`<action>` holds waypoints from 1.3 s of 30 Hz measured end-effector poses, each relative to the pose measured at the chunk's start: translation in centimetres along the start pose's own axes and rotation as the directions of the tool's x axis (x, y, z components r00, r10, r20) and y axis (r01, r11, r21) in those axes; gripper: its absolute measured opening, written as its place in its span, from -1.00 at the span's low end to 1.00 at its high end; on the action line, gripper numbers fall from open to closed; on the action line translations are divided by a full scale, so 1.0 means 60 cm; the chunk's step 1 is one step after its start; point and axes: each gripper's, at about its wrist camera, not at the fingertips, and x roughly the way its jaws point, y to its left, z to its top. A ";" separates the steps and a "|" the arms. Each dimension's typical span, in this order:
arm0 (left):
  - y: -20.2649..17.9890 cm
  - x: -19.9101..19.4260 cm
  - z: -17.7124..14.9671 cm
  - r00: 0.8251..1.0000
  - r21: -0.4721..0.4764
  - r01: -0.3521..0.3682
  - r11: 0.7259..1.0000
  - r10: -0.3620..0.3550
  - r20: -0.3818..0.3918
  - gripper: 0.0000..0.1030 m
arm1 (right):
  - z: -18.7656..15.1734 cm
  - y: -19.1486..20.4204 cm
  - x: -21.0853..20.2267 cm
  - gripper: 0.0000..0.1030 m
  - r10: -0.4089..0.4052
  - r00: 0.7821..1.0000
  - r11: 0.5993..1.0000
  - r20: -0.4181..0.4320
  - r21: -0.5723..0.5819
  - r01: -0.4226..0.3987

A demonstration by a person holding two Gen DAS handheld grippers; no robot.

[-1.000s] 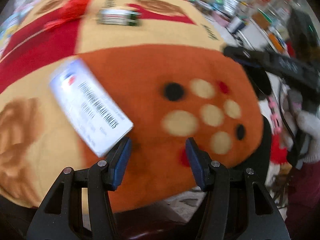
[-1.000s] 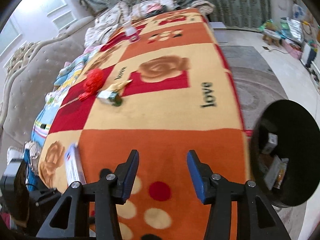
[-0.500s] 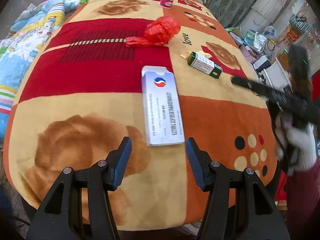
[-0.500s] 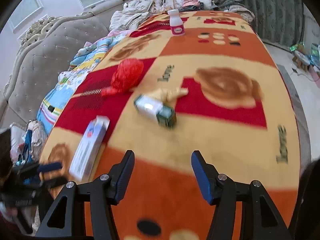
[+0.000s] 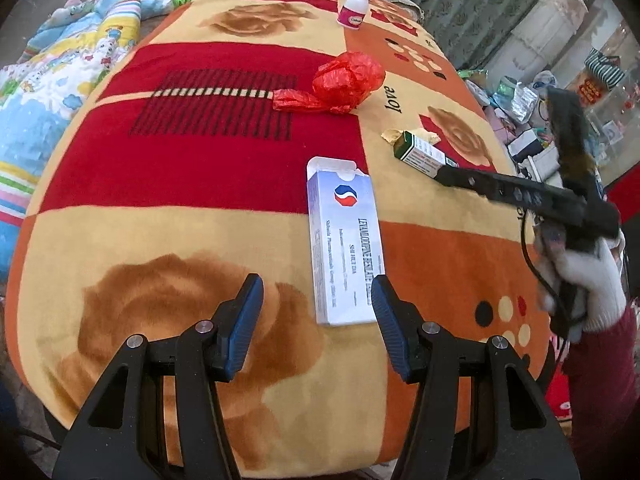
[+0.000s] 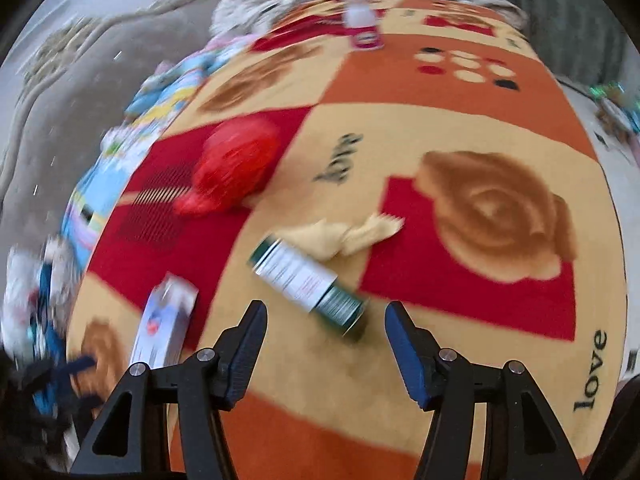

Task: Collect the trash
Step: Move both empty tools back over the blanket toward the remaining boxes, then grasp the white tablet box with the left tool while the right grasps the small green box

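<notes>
We held both grippers open and empty: our left gripper [image 5: 317, 312] lined up along the white tablet box [image 5: 345, 240] lying flat on the blanket [image 5: 160, 240], our right gripper [image 6: 324, 344] just short of the green box [image 6: 306, 280], ready for pickup.

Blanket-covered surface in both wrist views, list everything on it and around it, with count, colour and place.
Tablet box: one, white-blue, near end, ahead of the left tongs.
Green box: one, green-white, lying ahead of the right tongs.
Crumpled wrapper: one, tan, touching the green box's far end.
Plastic bag: one, red, balled, mid-blanket.
Small bottle: one, white-pink, upright, far end.
Blanket: one, red, orange, cream.
Quilt: one, pastel, left side.
Left tongs: black, blue pads, open.
Right tongs: same, open.
Gloved hand: white.
</notes>
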 end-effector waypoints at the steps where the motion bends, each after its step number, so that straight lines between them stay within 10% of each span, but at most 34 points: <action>1: 0.000 0.005 0.001 1.000 -0.007 0.004 1.000 -0.004 -0.007 0.06 | -0.005 0.008 -0.002 0.14 -0.004 1.000 1.000 -0.003 -0.027 0.004; 11: -0.022 0.010 0.005 1.000 0.007 0.021 1.000 -0.021 -0.011 0.06 | 0.026 0.025 0.043 0.32 -0.028 0.999 0.980 -0.025 -0.199 0.022; 16: -0.026 0.029 0.023 1.000 0.001 0.021 1.000 -0.021 -0.014 0.06 | 0.010 0.037 0.044 -0.45 -0.029 1.000 0.973 0.005 -0.228 0.029; 27: -0.051 0.086 0.043 1.000 0.020 0.012 1.000 -0.011 -0.020 0.06 | -0.099 0.034 -0.008 -0.50 -0.044 0.999 0.973 -0.027 -0.228 0.037; 31: -0.052 0.096 0.049 1.000 0.021 -0.008 1.000 0.008 -0.008 0.06 | -0.091 0.032 -0.007 -0.15 -0.026 1.000 0.982 -0.003 -0.187 0.025; 39: -0.054 0.094 0.040 1.000 0.042 0.010 0.999 -0.010 -0.014 -0.06 | -0.076 0.053 0.014 -0.42 -0.037 0.997 0.982 0.072 -0.181 0.049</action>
